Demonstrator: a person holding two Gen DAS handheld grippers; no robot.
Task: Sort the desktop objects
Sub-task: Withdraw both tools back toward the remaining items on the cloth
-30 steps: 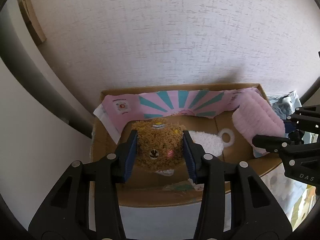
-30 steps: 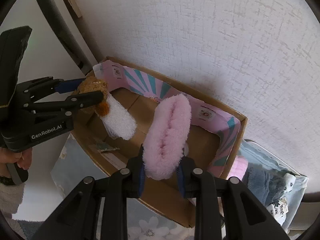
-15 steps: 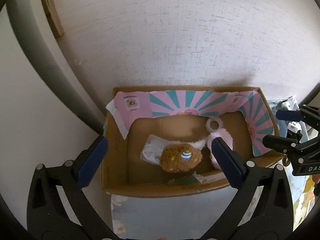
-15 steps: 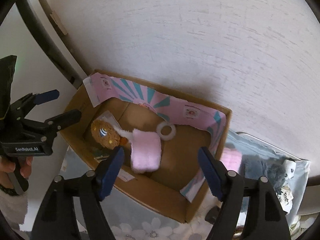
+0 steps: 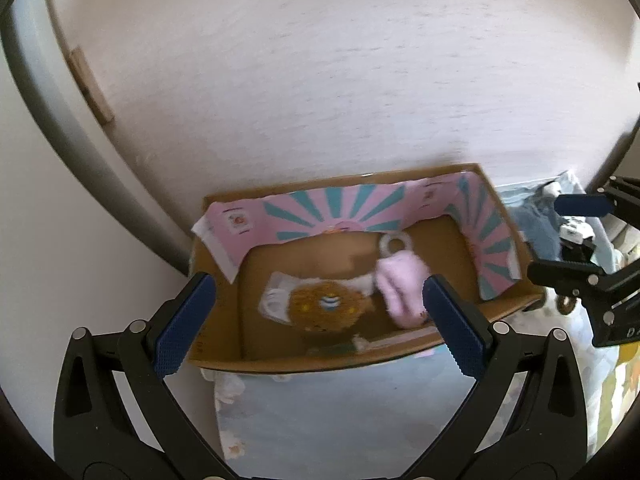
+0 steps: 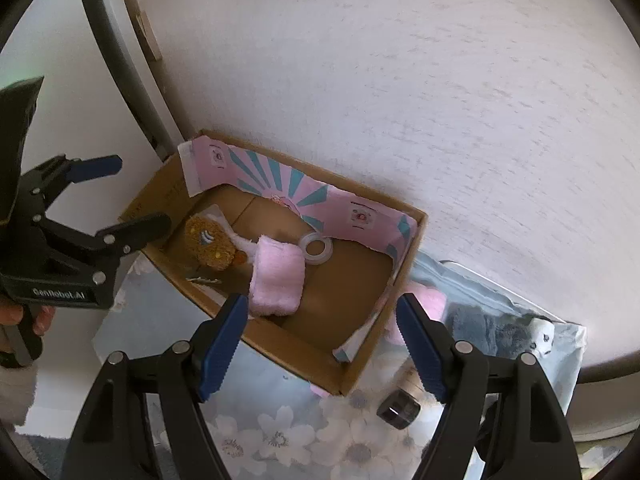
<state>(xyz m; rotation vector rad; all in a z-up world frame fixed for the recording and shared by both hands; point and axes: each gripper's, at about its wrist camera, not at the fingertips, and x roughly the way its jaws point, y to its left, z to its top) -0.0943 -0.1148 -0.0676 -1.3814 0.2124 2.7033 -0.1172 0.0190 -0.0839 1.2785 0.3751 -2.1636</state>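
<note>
Background: a white textured wall rises behind everything, with a dark curved tube running down at the left.
Worktop: covered with a pale blue flowered cloth; the cardboard box sits on it, pushed against the wall.
Box: open at the top, with a pink and teal striped liner along the back and right walls.
Brown toy: a round fuzzy brown toy lies on the box floor near the front left, partly on a white piece.
Pink cloth: a folded fluffy pink cloth lies just beside the brown toy, on its right.
Ring: a white ring lies near the back wall of the box, touching the pink cloth's far edge.
Left gripper: jaws spread wide, holding nothing, poised above the box's front edge.
Right gripper: jaws spread wide, empty, above the box's near right side.
Outside the box: a grey and white heap of soft things lies to its right; a small dark cylinder rests on the cloth.
</note>
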